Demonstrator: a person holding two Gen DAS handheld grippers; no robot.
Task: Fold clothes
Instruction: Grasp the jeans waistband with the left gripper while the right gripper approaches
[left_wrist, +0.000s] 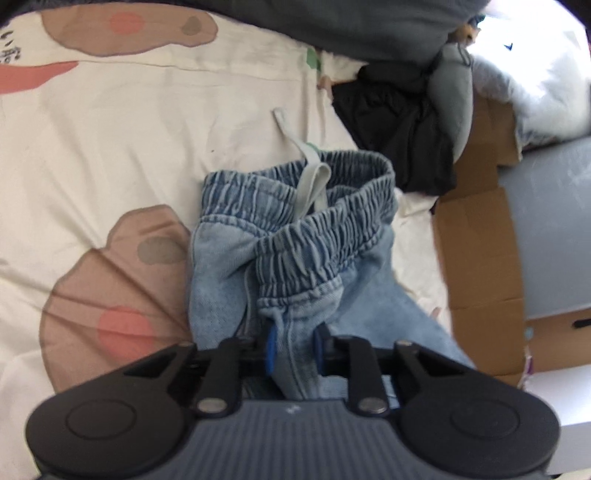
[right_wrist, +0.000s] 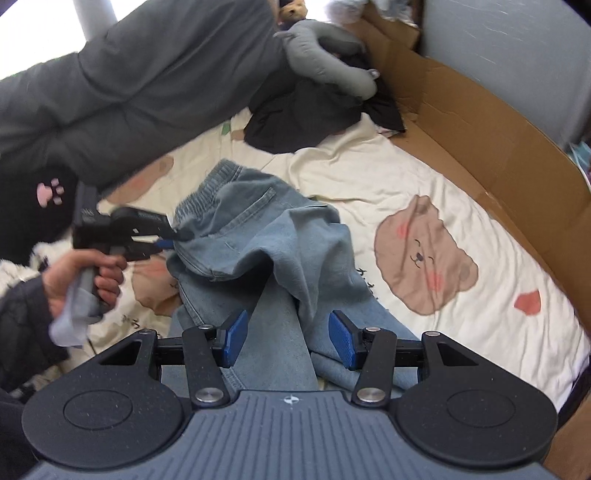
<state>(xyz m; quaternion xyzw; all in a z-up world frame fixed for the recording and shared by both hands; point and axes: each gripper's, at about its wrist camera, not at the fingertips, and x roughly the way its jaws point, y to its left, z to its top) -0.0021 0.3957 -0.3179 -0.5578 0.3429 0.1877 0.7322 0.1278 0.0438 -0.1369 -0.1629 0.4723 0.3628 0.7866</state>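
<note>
Left wrist view: the left gripper (left_wrist: 294, 349) is clamped on a fold of light blue denim just below the elastic waistband of a pair of jeans (left_wrist: 295, 236), its blue pads (left_wrist: 271, 349) pressed against the cloth on either side. The jeans lie bunched on a cream bedsheet (left_wrist: 129, 129) printed with brown bear shapes and pink patches, the gathered waistband standing open away from the camera and a pale drawstring (left_wrist: 310, 173) trailing out of it onto the sheet. Beyond the waistband a black garment (left_wrist: 402, 122) is heaped beside a grey plush toy (left_wrist: 452, 92), and flattened cardboard (left_wrist: 480, 236) lines the bed's right edge against a grey-blue wall (left_wrist: 546, 221). A dark grey quilted cover (left_wrist: 369, 26) crosses the top of the frame.

Right wrist view: the right gripper (right_wrist: 289, 341) hangs with its blue pads (right_wrist: 343, 343) well apart, astride a denim leg that runs up between them; neither pad is seen pressing on the cloth. The jeans (right_wrist: 266, 240) spread crumpled over the sheet (right_wrist: 461, 203), a back pocket showing near the waistband. At left, a hand (right_wrist: 85, 280) grips the handle of the left gripper (right_wrist: 173, 238), whose tips pinch the waistband edge. A printed bear face (right_wrist: 424, 254) lies to the right, near the cardboard (right_wrist: 498, 140).
</note>
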